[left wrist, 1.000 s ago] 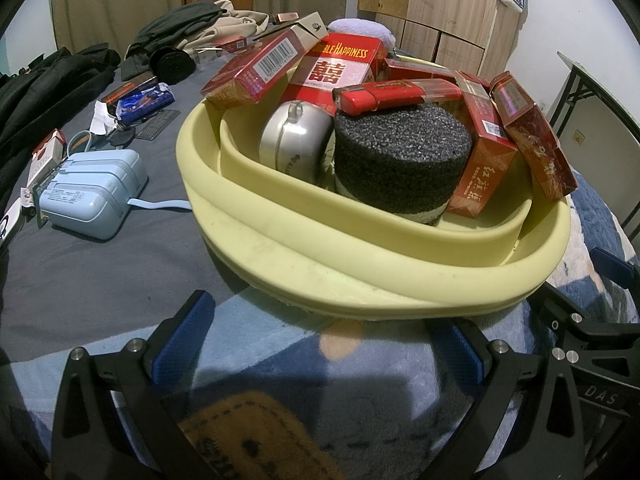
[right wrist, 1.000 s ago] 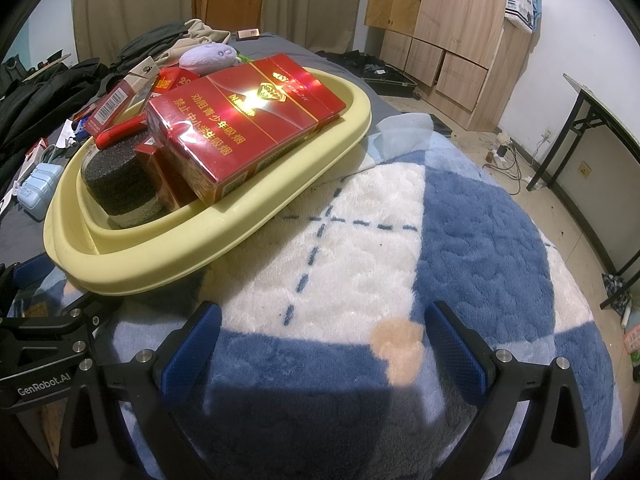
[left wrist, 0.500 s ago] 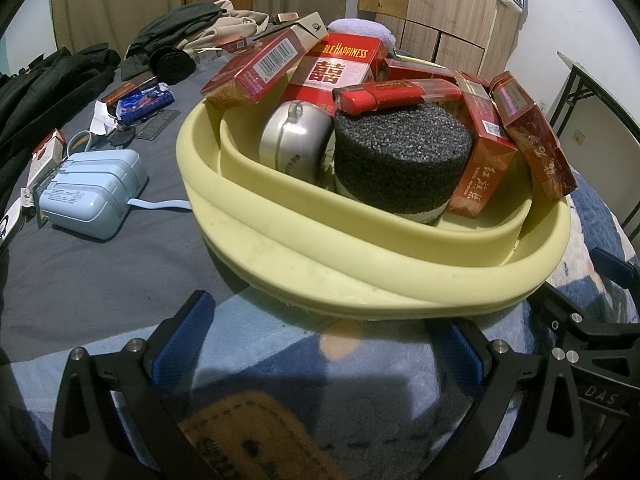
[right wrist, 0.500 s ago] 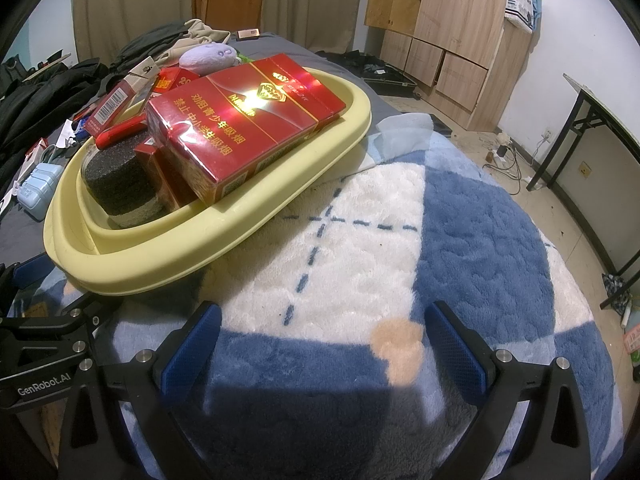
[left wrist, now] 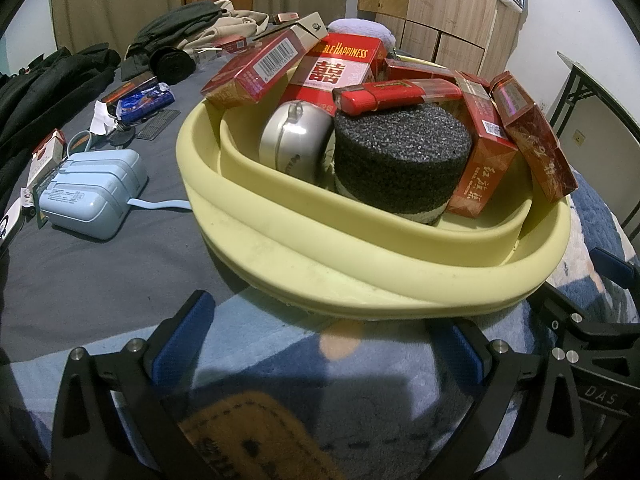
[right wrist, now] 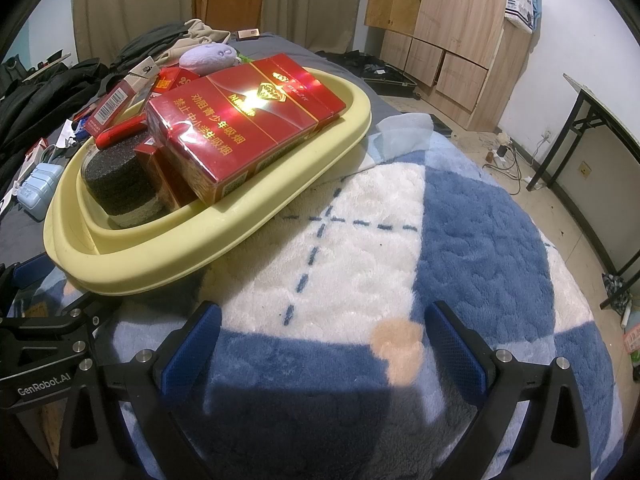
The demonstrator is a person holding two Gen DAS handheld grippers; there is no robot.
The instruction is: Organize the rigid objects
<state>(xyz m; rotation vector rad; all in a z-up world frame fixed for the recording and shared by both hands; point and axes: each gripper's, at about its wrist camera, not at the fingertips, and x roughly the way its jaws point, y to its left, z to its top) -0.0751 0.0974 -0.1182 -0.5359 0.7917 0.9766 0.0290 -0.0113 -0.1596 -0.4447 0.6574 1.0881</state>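
Yellow basin (left wrist: 360, 280) sits on the bed's blue-and-white blanket (right wrist: 460, 220), already heaped; a dark foam cylinder (left wrist: 400, 152), a silver round tin (left wrist: 294, 140), a red lighter (left wrist: 396, 94) and several red cigarette packs (left wrist: 344, 70) fill it, and a large red carton (right wrist: 244, 124) overhangs its rim toward 3 o'clock. Left gripper (left wrist: 320, 344) hovers low just short of the basin's near rim, fingers spread wide and holding nothing; right gripper (right wrist: 320, 344) likewise stands open and empty over bare blanket, the basin at its 10 o'clock. Loose items remain on the grey sheet at 9 to 10 o'clock in the left view: a pale blue case (left wrist: 92, 192) and a blue wrapped item (left wrist: 146, 100), the latter too small to identify. Recommendation: fetch the case with the left, gripping across its short sides; place it low and inboard, since the leaning packs look liable to slide.
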